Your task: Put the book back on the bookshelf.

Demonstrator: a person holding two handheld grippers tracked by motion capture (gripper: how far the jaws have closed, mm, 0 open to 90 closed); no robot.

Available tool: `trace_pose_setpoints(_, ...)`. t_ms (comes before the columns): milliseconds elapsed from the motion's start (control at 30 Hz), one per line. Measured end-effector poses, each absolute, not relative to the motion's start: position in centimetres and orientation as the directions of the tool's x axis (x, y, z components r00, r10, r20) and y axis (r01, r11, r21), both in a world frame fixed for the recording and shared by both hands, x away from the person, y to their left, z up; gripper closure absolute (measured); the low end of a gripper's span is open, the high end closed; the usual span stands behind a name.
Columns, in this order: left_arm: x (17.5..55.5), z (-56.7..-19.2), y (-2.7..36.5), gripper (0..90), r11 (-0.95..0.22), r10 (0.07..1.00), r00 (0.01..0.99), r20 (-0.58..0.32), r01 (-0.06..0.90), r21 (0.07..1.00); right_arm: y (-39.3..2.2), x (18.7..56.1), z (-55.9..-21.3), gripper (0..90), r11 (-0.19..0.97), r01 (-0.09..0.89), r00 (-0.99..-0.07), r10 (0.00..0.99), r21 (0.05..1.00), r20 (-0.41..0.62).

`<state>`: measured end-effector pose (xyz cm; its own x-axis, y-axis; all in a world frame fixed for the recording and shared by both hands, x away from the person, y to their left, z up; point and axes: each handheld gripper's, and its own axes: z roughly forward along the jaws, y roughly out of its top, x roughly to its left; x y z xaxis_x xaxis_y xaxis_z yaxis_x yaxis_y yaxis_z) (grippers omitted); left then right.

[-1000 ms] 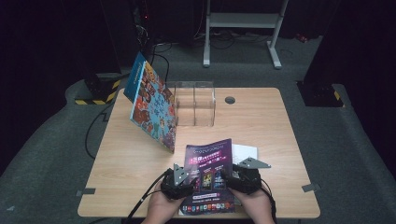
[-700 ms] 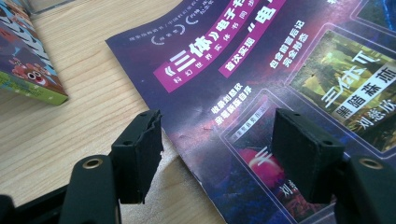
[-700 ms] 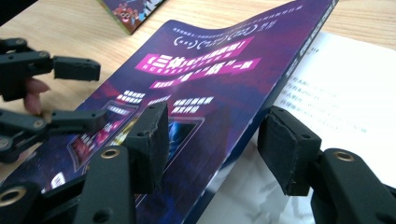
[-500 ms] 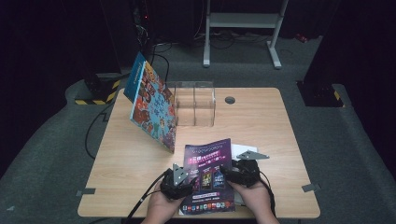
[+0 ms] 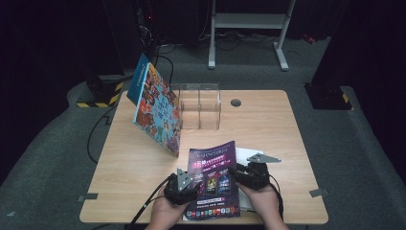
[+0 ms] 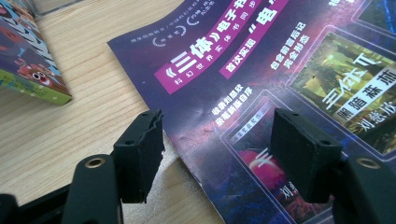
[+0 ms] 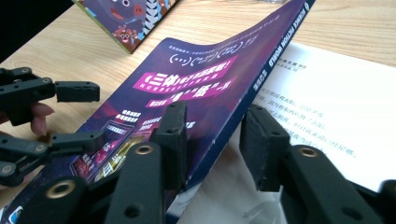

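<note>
In the high view, a purple magazine (image 5: 214, 179) lies on the table (image 5: 268, 129) at the near edge, about 6 o'clock from the table's middle. The left gripper (image 5: 184, 186) sits at the magazine's 9 o'clock edge and the right gripper (image 5: 246, 175) at its 3 o'clock edge, each in a hand coming in from the bottom. A white sheet (image 5: 249, 155) pokes out from under the magazine at its 2 o'clock corner. A colourful book (image 5: 155, 110) leans tilted against a clear box (image 5: 198, 105) at roughly 11 o'clock from the magazine. In the left gripper view, the jaws stand apart over the magazine's (image 6: 280, 74) edge: one pad over bare wood at 8 o'clock, the other over the cover at 4 o'clock, neither pressing on it, so the left gripper (image 6: 224, 158) holds nothing. The book's (image 6: 28, 60) corner shows at 10 o'clock. In the right gripper view, the right gripper (image 7: 212, 144) has its jaws either side of the magazine's (image 7: 187, 84) lifted spine edge; they have just been closing, the inner pad at the cover, while a gap remains at the outer pad, so it is not yet a firm grip. The white sheet (image 7: 336, 112) with print lies beneath at 2 o'clock, and the left gripper (image 7: 77, 114) shows at 9 o'clock with a fingertip (image 7: 39, 114) beside it.
</note>
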<state>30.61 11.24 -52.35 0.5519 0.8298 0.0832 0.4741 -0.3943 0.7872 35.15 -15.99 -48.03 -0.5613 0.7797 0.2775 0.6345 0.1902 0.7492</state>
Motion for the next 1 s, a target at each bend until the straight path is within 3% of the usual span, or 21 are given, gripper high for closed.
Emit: trace_pose_setpoints(1000, 30.8, -52.3, 11.4, 36.6, -0.376, 0.844, 0.531, 0.073, 0.489, 0.787, -17.2, 32.8, -47.7, 65.4, 0.175, 0.654, -0.575, 0.747, 0.736, 0.334)
